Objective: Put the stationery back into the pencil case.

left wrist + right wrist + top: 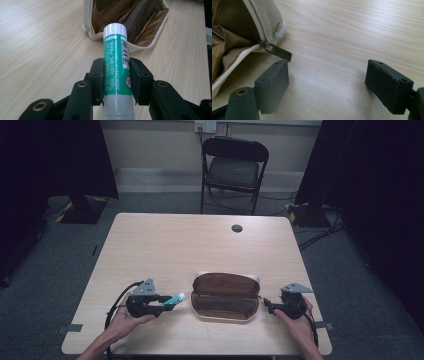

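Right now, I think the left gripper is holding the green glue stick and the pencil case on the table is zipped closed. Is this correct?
Not quite. The left gripper does hold the green glue stick, but the pencil case is not zipped closed: it lies open on the table. The high view shows its brown inside, and the left gripper view shows it gaping too.

on my pale wooden desk [165, 245] the open cream fabric pencil case with brown lining [226, 296] lies near the front edge, between my two grippers. my left gripper [167, 303] sits left of it, its fingers [98, 75] closed around a green and white glue stick [116, 62] whose cap end points toward the case. my right gripper [266, 304] sits just right of the case, fingers [274, 82] spread apart, the case's metal zipper pull [278, 52] just beyond one of them. a black folding chair [234, 167] stands behind the desk.
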{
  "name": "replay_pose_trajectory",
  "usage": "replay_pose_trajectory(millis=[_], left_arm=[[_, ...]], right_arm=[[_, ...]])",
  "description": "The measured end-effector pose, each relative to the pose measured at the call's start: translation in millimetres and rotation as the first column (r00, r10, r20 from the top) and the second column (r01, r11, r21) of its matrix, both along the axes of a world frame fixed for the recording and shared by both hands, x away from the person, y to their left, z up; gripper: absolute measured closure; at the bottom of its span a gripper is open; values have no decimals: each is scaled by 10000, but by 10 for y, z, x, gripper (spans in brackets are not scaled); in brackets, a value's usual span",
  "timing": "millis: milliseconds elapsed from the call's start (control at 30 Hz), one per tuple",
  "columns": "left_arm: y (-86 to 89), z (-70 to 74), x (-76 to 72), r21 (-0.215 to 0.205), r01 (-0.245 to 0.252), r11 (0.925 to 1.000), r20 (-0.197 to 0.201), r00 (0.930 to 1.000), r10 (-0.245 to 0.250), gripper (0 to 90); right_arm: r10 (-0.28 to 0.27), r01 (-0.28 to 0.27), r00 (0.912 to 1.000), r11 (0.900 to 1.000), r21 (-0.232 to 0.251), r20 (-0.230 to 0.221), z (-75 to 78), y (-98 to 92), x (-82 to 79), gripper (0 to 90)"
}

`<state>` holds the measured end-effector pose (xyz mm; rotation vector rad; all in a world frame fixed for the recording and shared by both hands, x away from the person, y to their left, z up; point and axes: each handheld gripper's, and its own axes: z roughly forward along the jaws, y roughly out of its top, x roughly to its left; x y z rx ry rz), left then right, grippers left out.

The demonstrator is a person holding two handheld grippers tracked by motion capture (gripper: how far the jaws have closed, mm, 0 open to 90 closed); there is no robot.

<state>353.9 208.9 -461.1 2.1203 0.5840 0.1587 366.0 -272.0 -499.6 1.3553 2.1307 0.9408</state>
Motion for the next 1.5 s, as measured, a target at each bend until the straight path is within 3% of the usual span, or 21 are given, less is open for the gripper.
replay_pose_trajectory(millis=[133,267,533,700,900,1033,1200,1500], left_arm=[[-20,15,-13,83,-47,10000,223,9997,45,660],[-52,38,-20,-148,-37,9999,240,9997,41,660],[-66,174,-44,-401,-6,9992,654,9979,32,660],[-92,218,-71,-462,131,9988,632,9979,-102,660],[-153,329,-90,-393,355,9986,913,9953,-318,660],[-245,430,-60,-38,568,9984,1263,9904,-559,660],[-422,516,-9,327,871,9957,1386,9862,-908,660],[-723,582,60,146,1163,9931,1504,9817,-1172,660]], right_arm=[[2,-2,10000,10000,-2,1,0,0,0,180],[8,-8,10000,10000,-8,11,-1,-1,2,178],[5,-5,10000,10000,-17,6,-1,-1,9,178],[23,-23,10000,10000,-17,5,-1,-2,11,177],[11,-11,10000,10000,-19,-1,-1,-1,9,177],[11,-11,10000,10000,-20,0,-1,-1,9,177],[34,-34,10000,10000,-18,3,-1,-3,11,177],[32,-32,10000,10000,-21,9,-1,-3,11,177]])
